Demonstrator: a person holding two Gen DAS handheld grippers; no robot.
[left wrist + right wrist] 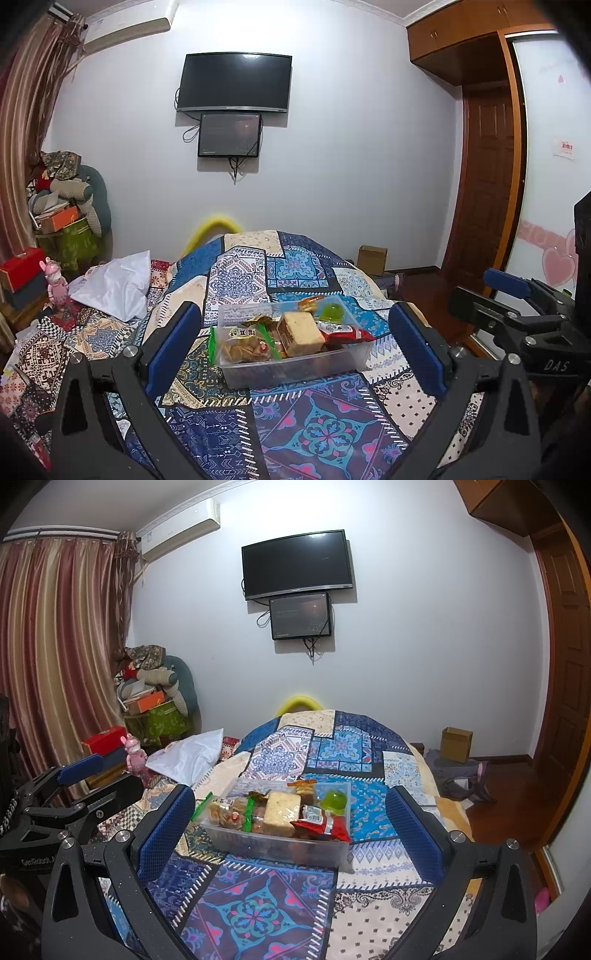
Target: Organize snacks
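Nearest the viewer, the left gripper is being held with its blue-padded fingers spread wide and nothing between them, and the right gripper is being held the same way, wide apart and empty; each tool is being glimpsed at the edge of the other's view. Beneath both, a patchwork cloth in blue, cream and purple is being seen draped over a raised surface. Just ahead of the open fingers, a clear plastic box is sitting on that cloth, and the snacks are being kept inside it: a clear bag of golden crisps with green edges at the left, a pale wrapped cake block in the middle, a red packet at the right front, and a green jelly cup behind. The box is judged light yet stiff, with thin smooth walls that may slip, so a hold across its short end walls or rim is suggested. The packets are judged soft, crinkly and crushable, best pinched by a sealed edge; the cake is likely fragile. Farther back, a white pillow is lying at the left. On the far wall, a dark television is being seen above a smaller screen, with striped curtains at the left.
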